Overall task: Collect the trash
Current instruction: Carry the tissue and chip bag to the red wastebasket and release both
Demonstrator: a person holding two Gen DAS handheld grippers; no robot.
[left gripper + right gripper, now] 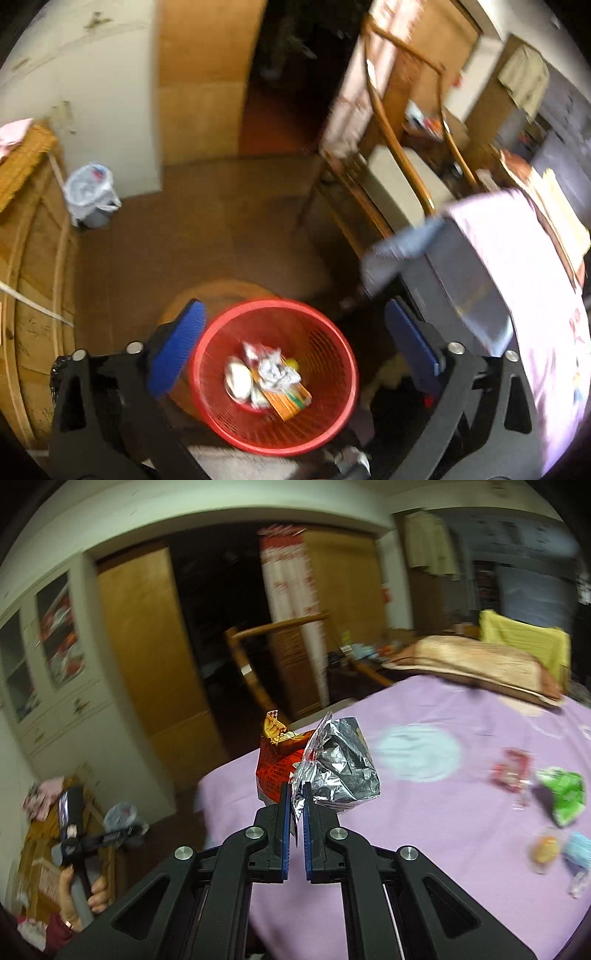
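My left gripper (295, 321) is open and empty, held above a red mesh basket (332, 417) on the floor that holds crumpled wrappers and an orange packet (271, 376). My right gripper (296, 790) is shut on a torn red-and-silver foil snack bag (332, 768), held above the edge of the pink-sheeted bed (424, 830). More trash lies on the bed at the right: a red wrapper (511, 771), a green wrapper (565, 797), a yellow sweet wrapper (545, 849) and a light blue wrapper (578, 853). The left gripper also shows at the lower left of the right wrist view (74, 834).
A white bin lined with a plastic bag (90, 195) stands by the wall. A wooden chair (399, 177) stands beside the bed. A wooden cabinet (33, 295) is at the left. A folded blanket (472, 664) lies at the bed's far end.
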